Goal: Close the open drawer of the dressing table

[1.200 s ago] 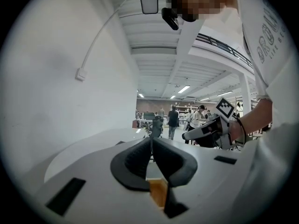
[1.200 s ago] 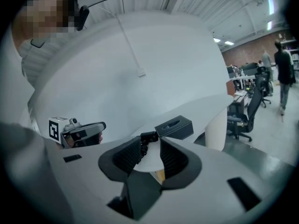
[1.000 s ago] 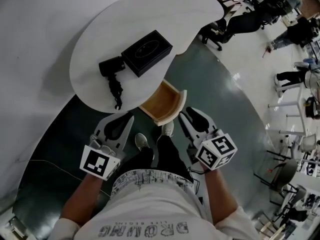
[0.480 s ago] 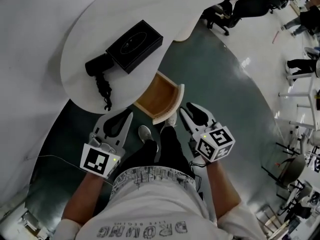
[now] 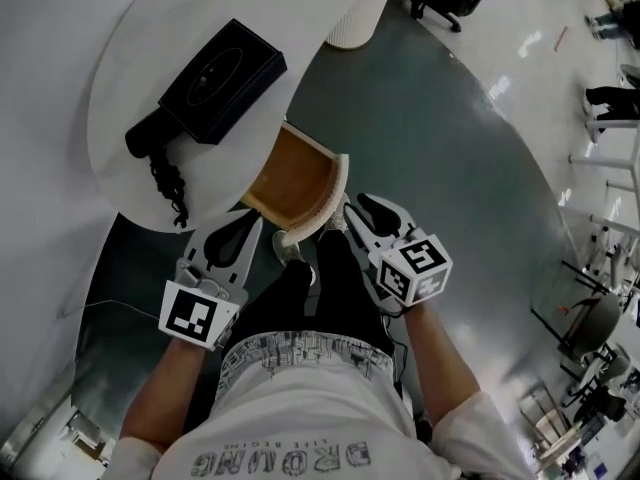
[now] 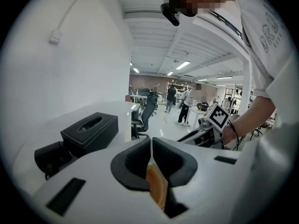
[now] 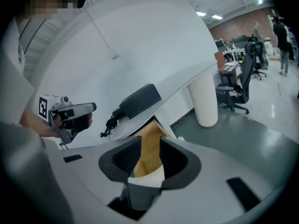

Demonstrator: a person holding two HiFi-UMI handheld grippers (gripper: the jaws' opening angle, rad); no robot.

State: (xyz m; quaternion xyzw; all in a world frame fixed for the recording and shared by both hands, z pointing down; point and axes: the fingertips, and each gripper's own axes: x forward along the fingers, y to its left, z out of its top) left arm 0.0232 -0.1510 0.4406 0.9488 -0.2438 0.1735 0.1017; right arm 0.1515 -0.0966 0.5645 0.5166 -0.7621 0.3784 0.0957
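Observation:
The white dressing table (image 5: pixel 120 88) fills the upper left of the head view. Its drawer (image 5: pixel 292 173) stands pulled out, with a wooden inside and a curved white front (image 5: pixel 327 200). My right gripper (image 5: pixel 355 208) is open, with its tips close beside the right end of that front. Between its jaws in the right gripper view (image 7: pixel 146 146) I see only the drawer (image 7: pixel 153 133). My left gripper (image 5: pixel 250 226) is shut on nothing, just off the drawer's near left corner. In the left gripper view (image 6: pixel 151 141) a strip of the drawer's wood (image 6: pixel 157 188) shows below the tips.
A black box (image 5: pixel 222 66) and a black hair dryer (image 5: pixel 150 140) with a coiled cord lie on the tabletop. A white fluted leg (image 7: pixel 203 99) holds the table up. The person's shoes (image 5: pixel 288 244) stand below the drawer. Office chairs (image 7: pixel 243 85) and people are far behind.
Both grippers have come down and forward toward the drawer. The right gripper's tips now sit next to the drawer's white front. The drawer stays pulled out.

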